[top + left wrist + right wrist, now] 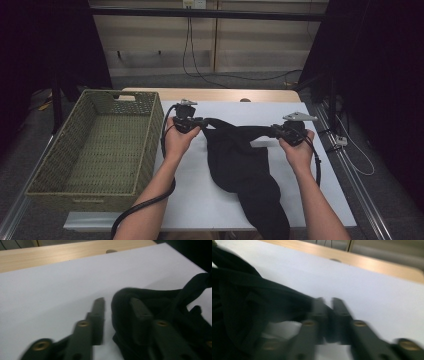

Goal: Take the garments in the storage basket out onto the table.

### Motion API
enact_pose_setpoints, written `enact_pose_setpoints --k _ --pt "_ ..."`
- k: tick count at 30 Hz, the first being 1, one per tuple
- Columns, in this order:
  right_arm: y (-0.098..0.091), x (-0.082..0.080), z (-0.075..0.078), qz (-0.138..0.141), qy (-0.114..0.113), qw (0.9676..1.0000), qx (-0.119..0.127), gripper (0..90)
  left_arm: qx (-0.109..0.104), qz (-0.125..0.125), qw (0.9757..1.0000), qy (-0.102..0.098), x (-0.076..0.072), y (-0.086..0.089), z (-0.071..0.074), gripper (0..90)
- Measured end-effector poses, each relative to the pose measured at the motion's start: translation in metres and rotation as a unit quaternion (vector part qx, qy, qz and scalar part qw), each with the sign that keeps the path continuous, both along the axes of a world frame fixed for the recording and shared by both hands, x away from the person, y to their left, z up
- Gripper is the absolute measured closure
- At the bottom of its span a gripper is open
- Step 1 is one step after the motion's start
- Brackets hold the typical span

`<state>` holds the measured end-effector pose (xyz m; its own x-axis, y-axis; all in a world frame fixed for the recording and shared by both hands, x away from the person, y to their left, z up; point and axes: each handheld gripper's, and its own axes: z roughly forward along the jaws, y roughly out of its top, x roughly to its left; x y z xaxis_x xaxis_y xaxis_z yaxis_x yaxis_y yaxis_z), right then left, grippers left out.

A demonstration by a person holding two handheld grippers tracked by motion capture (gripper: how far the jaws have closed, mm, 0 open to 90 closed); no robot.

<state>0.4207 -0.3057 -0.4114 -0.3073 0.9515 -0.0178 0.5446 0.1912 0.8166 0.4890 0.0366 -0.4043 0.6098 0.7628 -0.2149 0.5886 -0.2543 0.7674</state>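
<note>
From the high view you get the whole layout: a black garment [240,165] lies spread on the white table cover [200,200], its top edge stretched between the left gripper [202,121] and the right gripper [272,131], its lower end hanging over the near table edge. A green woven basket [150,130] sits just left of the cover, close beside the person's left forearm.

The gripper views fill in what the top-down shot can't. In the left gripper view, the left gripper [117,305] has its jaws apart, one on bare white cover, the other against or tucked in a fold of the garment [175,310]; the cloth isn't pinched. In the right gripper view it's blurry, but the right gripper [328,302] shows a narrow gap between its tips, with the garment [242,302] off to one side touching the outer jaw, nothing between them.

Room-wise: plenty of bare cover behind the garment up to the wooden strip [215,95] along the far edge, and open cover to the right of it. The left side is tighter because of the basket.
</note>
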Motion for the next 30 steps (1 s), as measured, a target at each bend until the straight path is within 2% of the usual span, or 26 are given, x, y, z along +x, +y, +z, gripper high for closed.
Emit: enact_pose_setpoints --k 1,2,4,6,8,10,12,15,16,19,22,23,24,25,26,27,29,30 --pt "0.002 -0.002 -0.002 -0.005 0.004 1.0 -0.001 61.1 0.001 0.001 1.0 0.001 0.0 0.0 -0.002 45.3" --pt "0.004 -0.004 -0.003 0.0 0.005 1.0 -0.002 60.4 0.004 -0.002 1.0 -0.001 -0.002 0.001 -0.004 36.7" --pt "0.01 -0.014 -0.005 0.016 0.008 0.9998 0.005 56.7 0.014 -0.009 0.9999 0.001 -0.004 0.003 -0.008 32.9" --pt "0.017 -0.026 -0.008 0.038 0.016 0.9989 0.02 52.8 0.019 -0.007 0.9998 0.008 -0.006 0.006 -0.01 23.4" --pt "0.024 -0.038 -0.011 0.054 0.028 0.9978 0.025 48.7 0.026 -0.007 0.9996 0.002 -0.01 0.01 -0.01 19.8" --pt "0.031 -0.05 -0.016 0.083 0.049 0.995 0.027 48.0 0.028 -0.004 0.9996 0.004 -0.013 0.013 -0.01 16.9" --pt "0.035 -0.056 -0.021 0.092 0.061 0.9935 0.025 47.7 0.024 -0.001 0.9997 0.005 -0.015 0.015 -0.009 13.8" --pt "0.036 -0.063 -0.033 0.089 0.081 0.9924 0.025 47.8 0.019 0.006 0.9998 -0.001 -0.019 0.017 -0.008 11.9" --pt "0.036 -0.063 -0.036 0.088 0.085 0.9921 0.027 48.2 0.023 0.002 0.9997 -0.001 -0.021 0.018 -0.008 11.6" --pt "0.032 -0.062 -0.042 0.06 0.088 0.994 0.024 49.0 0.032 0.0 0.9995 -0.002 -0.023 0.018 -0.008 11.6" --pt "0.027 -0.06 -0.045 0.029 0.094 0.9951 0.011 49.4 0.036 -0.004 0.9993 -0.002 -0.025 0.019 -0.009 11.6" --pt "0.028 -0.06 -0.046 0.026 0.094 0.9952 0.006 50.5 0.035 -0.005 0.9994 -0.002 -0.026 0.019 -0.009 11.6" --pt "0.03 -0.06 -0.046 0.034 0.089 0.9955 -0.004 57.5 0.038 -0.007 0.9993 0.0 -0.026 0.019 -0.01 11.6" --pt "0.034 -0.061 -0.046 0.047 0.086 0.9951 -0.009 66.2 0.039 -0.008 0.9992 0.0 -0.027 0.019 -0.01 11.6" --pt "0.037 -0.062 -0.045 0.056 0.082 0.995 -0.014 80.3 0.039 -0.008 0.9992 0.002 -0.027 0.018 -0.011 11.6" --pt "0.04 -0.062 -0.045 0.076 0.087 0.9933 -0.008 87.2 0.04 -0.007 0.9992 -0.001 -0.028 0.017 -0.012 11.6" --pt "0.043 -0.061 -0.044 0.084 0.084 0.9928 -0.017 88.9 0.042 -0.01 0.9991 0.001 -0.03 0.016 -0.012 11.7" --pt "0.041 -0.06 -0.043 0.083 0.079 0.9933 -0.009 89.1 0.042 -0.012 0.999 0.001 -0.031 0.015 -0.012 11.7"
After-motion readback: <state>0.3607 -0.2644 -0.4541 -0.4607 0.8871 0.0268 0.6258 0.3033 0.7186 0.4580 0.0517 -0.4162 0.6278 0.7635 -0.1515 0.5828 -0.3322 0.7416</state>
